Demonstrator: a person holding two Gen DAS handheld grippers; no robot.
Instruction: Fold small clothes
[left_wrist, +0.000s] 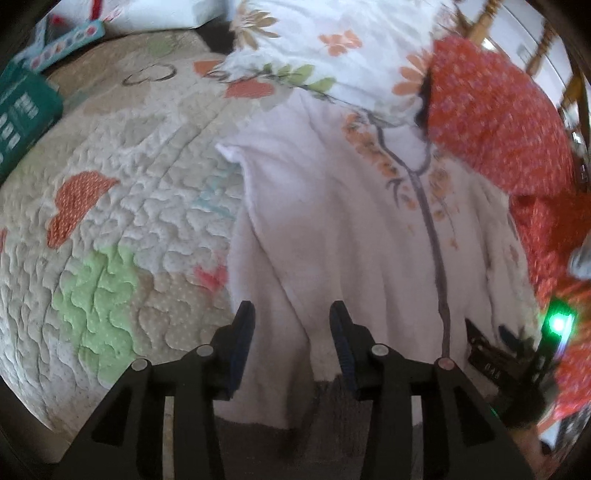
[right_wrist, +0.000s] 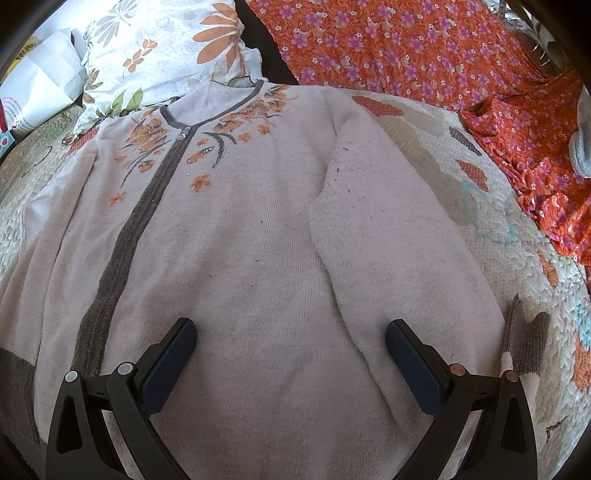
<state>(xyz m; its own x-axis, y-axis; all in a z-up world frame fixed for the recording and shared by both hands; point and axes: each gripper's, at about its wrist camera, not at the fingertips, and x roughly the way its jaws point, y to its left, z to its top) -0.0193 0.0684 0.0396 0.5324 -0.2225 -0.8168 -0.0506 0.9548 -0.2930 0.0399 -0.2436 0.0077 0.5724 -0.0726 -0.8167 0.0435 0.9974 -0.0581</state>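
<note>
**Cardigan spread flat, folding barely begun**

A pale pink cardigan (right_wrist: 258, 229) lies face up on a quilted bed (left_wrist: 122, 206), its brown zip running down the front and orange flowers stitched near the collar. The collar end rests against a floral pillow (right_wrist: 159, 48); an orange flowered cloth (right_wrist: 406, 40) lies beyond it. One sleeve (right_wrist: 388, 236) lies straight alongside the body, not yet turned in. The hem edge shows no fold that I can make out.

The left gripper (left_wrist: 291, 332) hovers over the cardigan's side near its lower edge, its fingers partly spread with nothing pinched between them. The right gripper (right_wrist: 291, 350) hangs above the lower body, fingers spread wide and empty.

Judging by this, the garment is only laid out; sleeves and body are all left to fold.
</note>
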